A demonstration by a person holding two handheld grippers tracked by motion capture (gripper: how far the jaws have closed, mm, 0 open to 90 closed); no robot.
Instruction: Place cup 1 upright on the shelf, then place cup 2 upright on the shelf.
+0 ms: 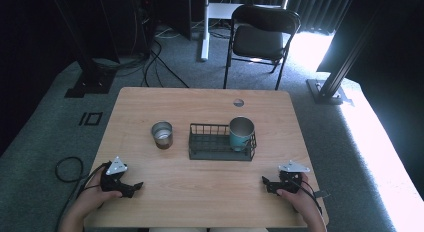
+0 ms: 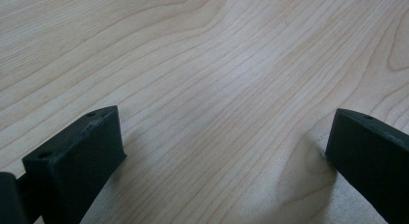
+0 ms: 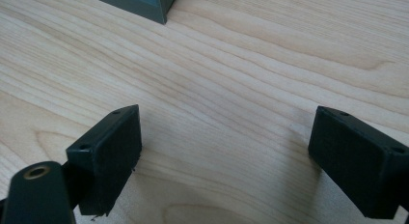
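**Both grippers parked low, cups waiting mid-table**

Left gripper [image 1: 131, 187] and right gripper [image 1: 269, 185] rest near the table's [image 1: 200, 202] front edge, jaws spread wide, nothing between them — likely a ready stance. The steel cup [image 1: 162, 134] stands upright just left of the wire basket [image 1: 210, 149]; a teal cup [image 1: 241, 133] stands inside the basket's right end. Bare wood ahead gives both hands open approach room.
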